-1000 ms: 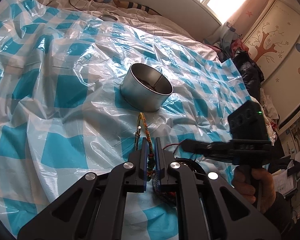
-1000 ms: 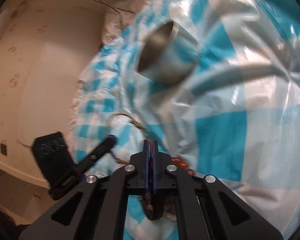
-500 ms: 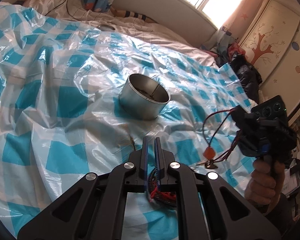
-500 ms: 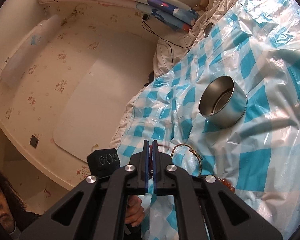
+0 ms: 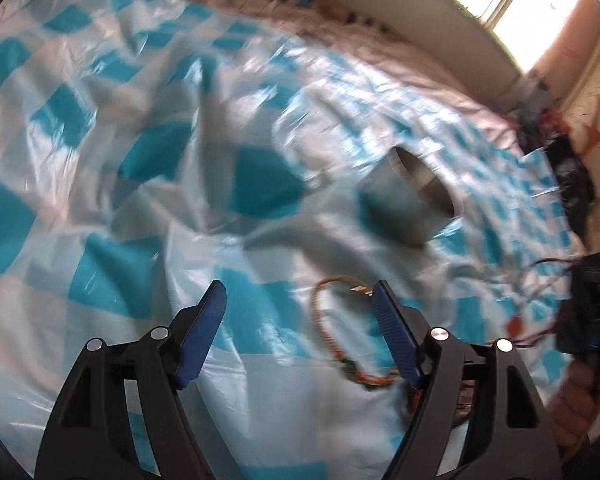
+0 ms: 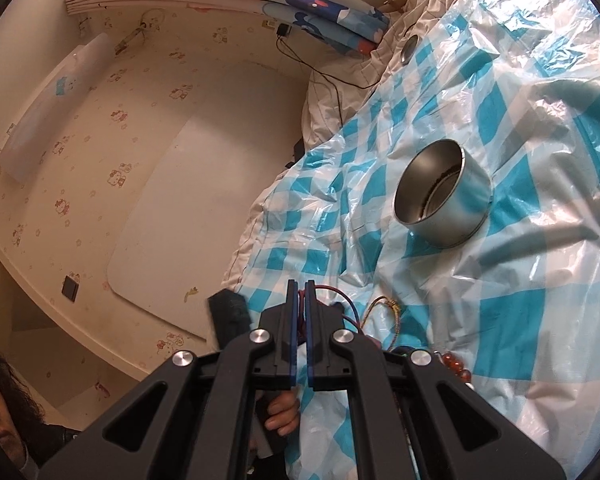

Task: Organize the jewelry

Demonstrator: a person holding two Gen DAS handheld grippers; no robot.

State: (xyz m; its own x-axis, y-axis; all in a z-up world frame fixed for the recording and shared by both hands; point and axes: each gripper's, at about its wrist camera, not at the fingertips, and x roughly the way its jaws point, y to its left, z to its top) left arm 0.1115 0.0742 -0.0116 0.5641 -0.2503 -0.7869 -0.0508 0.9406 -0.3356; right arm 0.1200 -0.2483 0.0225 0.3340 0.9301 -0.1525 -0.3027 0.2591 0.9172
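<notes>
Left hand-held gripper just opening, jaws wide, braided bracelet lying loose between them on checked sheet, right hand-held gripper pinching red cord, tin beyond.

Left tool: matte black forked frame with triangular cut-outs, four round silver screws, and two ribbed blue fingers. Right tool: identical black frame, silver screws, blue pads. Lower left of the right-wrist view: the person's dark sleeve.
</notes>
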